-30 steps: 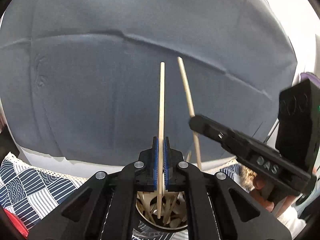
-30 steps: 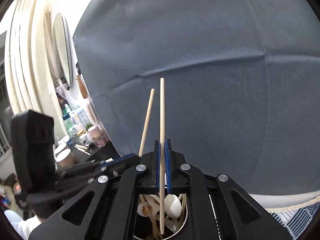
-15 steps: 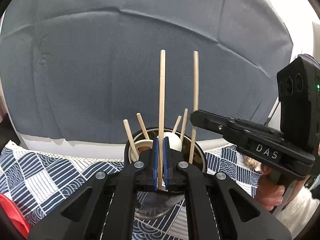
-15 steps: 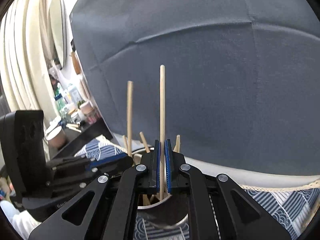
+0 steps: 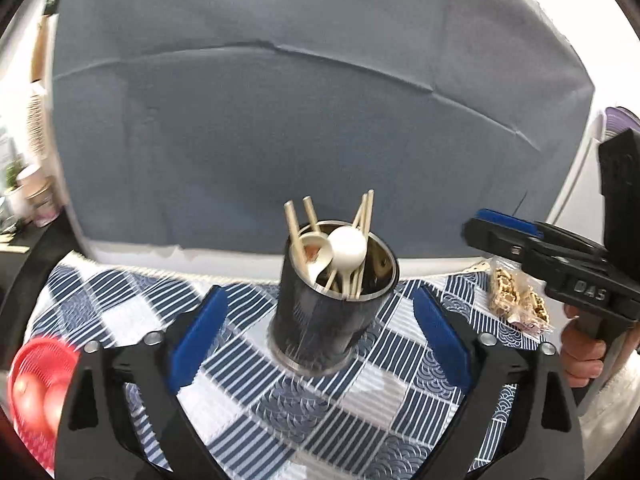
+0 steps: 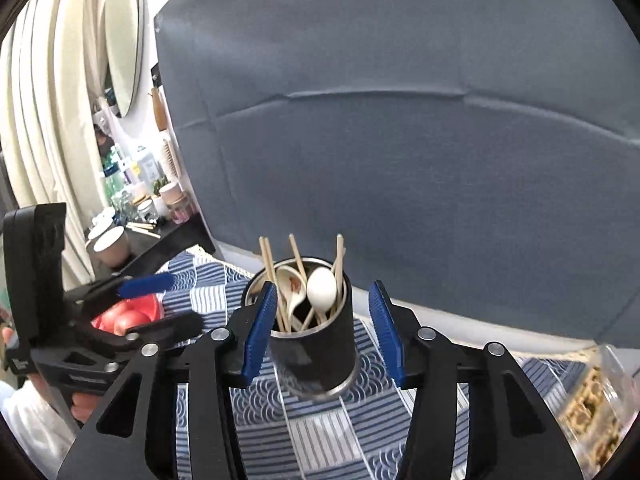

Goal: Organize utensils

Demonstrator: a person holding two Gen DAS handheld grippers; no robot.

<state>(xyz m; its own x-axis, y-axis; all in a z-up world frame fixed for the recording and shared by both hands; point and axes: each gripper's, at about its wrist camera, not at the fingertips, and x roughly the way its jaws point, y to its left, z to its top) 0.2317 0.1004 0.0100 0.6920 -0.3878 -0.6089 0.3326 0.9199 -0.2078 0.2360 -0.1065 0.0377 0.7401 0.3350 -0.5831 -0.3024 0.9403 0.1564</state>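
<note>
Left wrist view: left hand-held gripper [image 5: 316, 336], jaws opening, spread wide, nothing pinched. Metal utensil holder [image 5: 328, 320] upright on the desk's blue-and-white patterned cloth [image 5: 120, 304], containing chopsticks [image 5: 294, 232] and white spoons [image 5: 348, 248]. Red basket [image 5: 36, 384] at lower left; snack packet [image 5: 516, 300] at right.

Right wrist view: right hand-held gripper [image 6: 322, 332], jaws opening, the holder beyond the gap, pads clear of it. Left hand-held gripper at left edge.
</note>
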